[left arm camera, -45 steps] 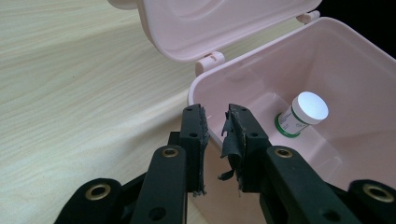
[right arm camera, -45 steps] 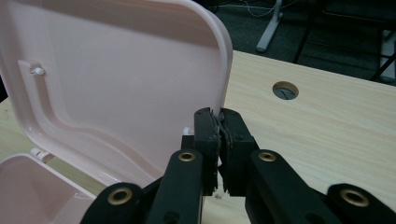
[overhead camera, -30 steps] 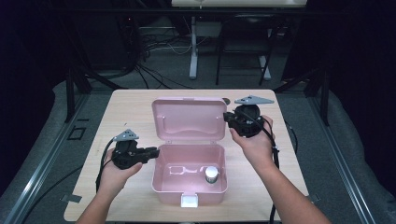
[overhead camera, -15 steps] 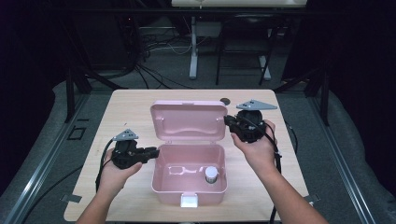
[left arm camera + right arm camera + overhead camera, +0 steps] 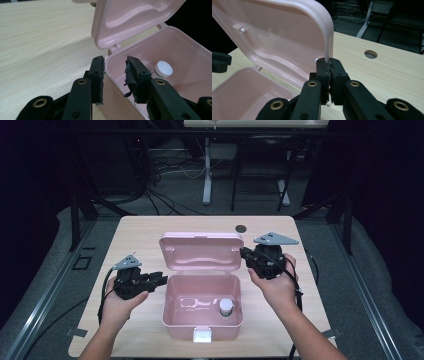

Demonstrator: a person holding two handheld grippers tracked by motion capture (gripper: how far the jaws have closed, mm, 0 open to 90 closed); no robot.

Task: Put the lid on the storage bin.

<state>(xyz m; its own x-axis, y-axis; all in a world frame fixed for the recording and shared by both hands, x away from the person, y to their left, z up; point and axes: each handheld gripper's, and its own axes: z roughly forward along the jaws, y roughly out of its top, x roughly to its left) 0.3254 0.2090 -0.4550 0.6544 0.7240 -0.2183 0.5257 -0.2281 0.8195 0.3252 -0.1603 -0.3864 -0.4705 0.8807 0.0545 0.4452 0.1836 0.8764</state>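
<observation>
Left gripper (image 5: 113, 75) jaws just opening, letting go of box (image 5: 202, 312) wall. Right gripper (image 5: 329, 72) clamped on lid (image 5: 287, 37) edge, holding it up. Box probably about to close.

Looks like a lab or recording studio: pale wood bench (image 5: 150, 232) amid black curtains, cables (image 5: 165, 175) tangled on grey floor behind bench, metal rails (image 5: 45, 290) beside bench, white stand leg (image 5: 206, 170) beyond bench.

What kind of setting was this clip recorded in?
Probably a lab or recording studio, not a home: a lone wooden table in a dark room, loose cables on the floor, and metal stand legs behind it.
</observation>
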